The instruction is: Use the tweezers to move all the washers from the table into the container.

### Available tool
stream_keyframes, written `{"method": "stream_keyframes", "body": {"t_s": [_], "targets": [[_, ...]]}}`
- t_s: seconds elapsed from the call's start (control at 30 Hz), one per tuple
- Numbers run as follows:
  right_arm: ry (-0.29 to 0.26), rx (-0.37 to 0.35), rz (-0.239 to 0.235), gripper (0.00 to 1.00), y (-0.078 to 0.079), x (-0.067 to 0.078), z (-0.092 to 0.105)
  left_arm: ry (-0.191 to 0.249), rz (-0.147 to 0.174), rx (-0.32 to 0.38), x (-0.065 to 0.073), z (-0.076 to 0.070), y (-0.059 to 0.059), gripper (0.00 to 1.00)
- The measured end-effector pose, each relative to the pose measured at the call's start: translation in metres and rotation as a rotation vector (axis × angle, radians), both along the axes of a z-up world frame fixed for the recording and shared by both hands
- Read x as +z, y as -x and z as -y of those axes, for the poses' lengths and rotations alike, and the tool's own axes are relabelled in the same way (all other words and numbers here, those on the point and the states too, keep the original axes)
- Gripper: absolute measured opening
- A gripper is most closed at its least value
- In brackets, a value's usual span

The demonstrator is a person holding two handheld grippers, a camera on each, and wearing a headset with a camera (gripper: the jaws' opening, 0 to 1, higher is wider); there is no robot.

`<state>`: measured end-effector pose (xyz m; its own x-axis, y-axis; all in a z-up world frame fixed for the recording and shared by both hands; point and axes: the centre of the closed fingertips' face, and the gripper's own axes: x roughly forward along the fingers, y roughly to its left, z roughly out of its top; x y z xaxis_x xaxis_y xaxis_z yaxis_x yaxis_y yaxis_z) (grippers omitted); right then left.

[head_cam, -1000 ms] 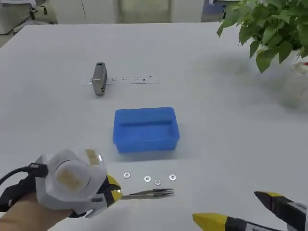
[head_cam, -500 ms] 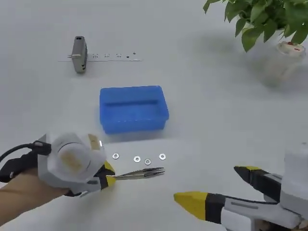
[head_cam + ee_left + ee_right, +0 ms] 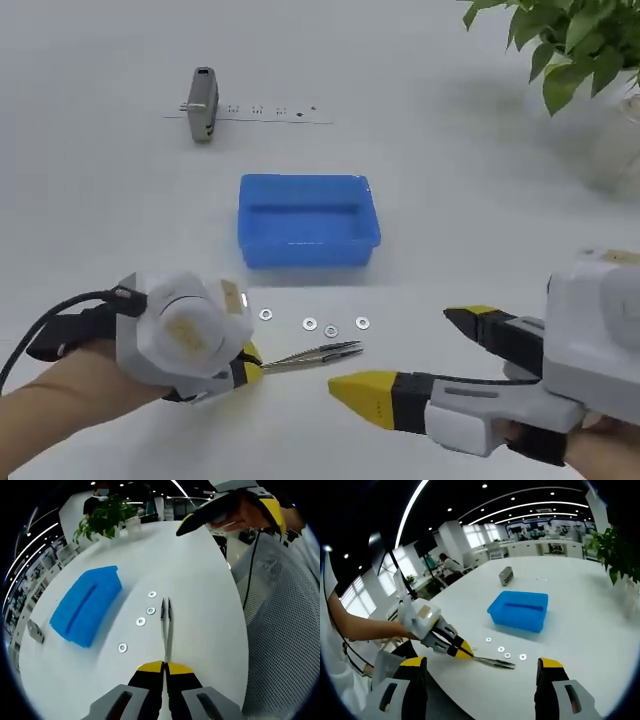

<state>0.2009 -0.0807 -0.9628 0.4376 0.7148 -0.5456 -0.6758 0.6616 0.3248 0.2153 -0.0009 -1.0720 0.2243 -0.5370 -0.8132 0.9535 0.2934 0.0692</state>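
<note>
Several small metal washers (image 3: 309,324) lie in a row on the white table (image 3: 480,200), just in front of the blue container (image 3: 308,252). My left gripper (image 3: 245,365) is shut on the handle end of the silver tweezers (image 3: 315,355), whose tips point right and sit just on the near side of the washers. In the left gripper view the tweezers (image 3: 165,622) run straight out from the shut jaws, right of the washers (image 3: 141,621). My right gripper (image 3: 388,349) stands open at the lower right, holding nothing, with its yellow tip close to the tweezer tips.
A white power strip (image 3: 270,112) with a grey adapter (image 3: 203,90) lies behind the container. A potted plant (image 3: 575,45) stands at the far right. The table's near edge (image 3: 470,705) runs close under the right gripper.
The right gripper has come up and leftward into the head view, nearer the tweezer tips. The left gripper still holds the tweezers beside the washers. The head camera has shifted.
</note>
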Motion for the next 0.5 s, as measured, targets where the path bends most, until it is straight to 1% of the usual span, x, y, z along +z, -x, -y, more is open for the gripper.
{"method": "stream_keyframes", "body": {"t_s": [0.03, 0.07, 0.1, 0.17, 0.2, 0.23, 0.27, 0.3, 0.37, 0.43, 0.47, 0.5], "targets": [[-0.01, 0.034, 0.0, 0.88, -0.001, -0.002, -0.006, 0.004, 0.005, 0.009, 0.002, 0.0, 0.001, 0.0], [-0.011, 0.056, -0.006, 0.86, -0.001, -0.004, -0.01, 0.021, 0.013, 0.026, 0.007, 0.0, 0.002, 0.0], [-0.01, 0.09, -0.008, 0.84, -0.001, -0.006, -0.015, 0.035, 0.01, 0.04, 0.011, 0.001, 0.003, 0.0], [-0.004, 0.115, -0.002, 0.81, -0.002, -0.008, -0.019, 0.062, 0.012, 0.07, 0.021, 0.001, 0.005, 0.0], [0.011, 0.155, 0.001, 0.79, -0.002, -0.014, -0.023, 0.072, 0.017, 0.077, 0.026, 0.0, 0.006, 0.0], [0.026, 0.189, -0.006, 0.77, -0.001, -0.019, -0.025, 0.079, 0.021, 0.087, 0.031, 0.0, 0.007, 0.0], [0.048, 0.238, -0.006, 0.73, 0.001, -0.023, -0.028, 0.091, 0.025, 0.107, 0.038, -0.001, 0.007, 0.0], [0.06, 0.27, -0.004, 0.67, 0.002, -0.027, -0.03, 0.102, 0.026, 0.119, 0.043, -0.001, 0.007, 0.0], [0.094, 0.334, 0.022, 0.56, 0.001, -0.034, -0.035, 0.128, 0.025, 0.136, 0.055, -0.001, 0.008, 0.0], [0.107, 0.371, 0.027, 0.55, 0.0, -0.039, -0.041, 0.142, 0.036, 0.145, 0.066, -0.001, 0.009, 0.0], [0.111, 0.406, 0.034, 0.54, 0.0, -0.041, -0.046, 0.143, 0.038, 0.147, 0.068, -0.001, 0.009, 0.0], [0.107, 0.432, 0.047, 0.52, 0.0, -0.04, -0.05, 0.145, 0.042, 0.15, 0.073, -0.001, 0.009, 0.0]]}}
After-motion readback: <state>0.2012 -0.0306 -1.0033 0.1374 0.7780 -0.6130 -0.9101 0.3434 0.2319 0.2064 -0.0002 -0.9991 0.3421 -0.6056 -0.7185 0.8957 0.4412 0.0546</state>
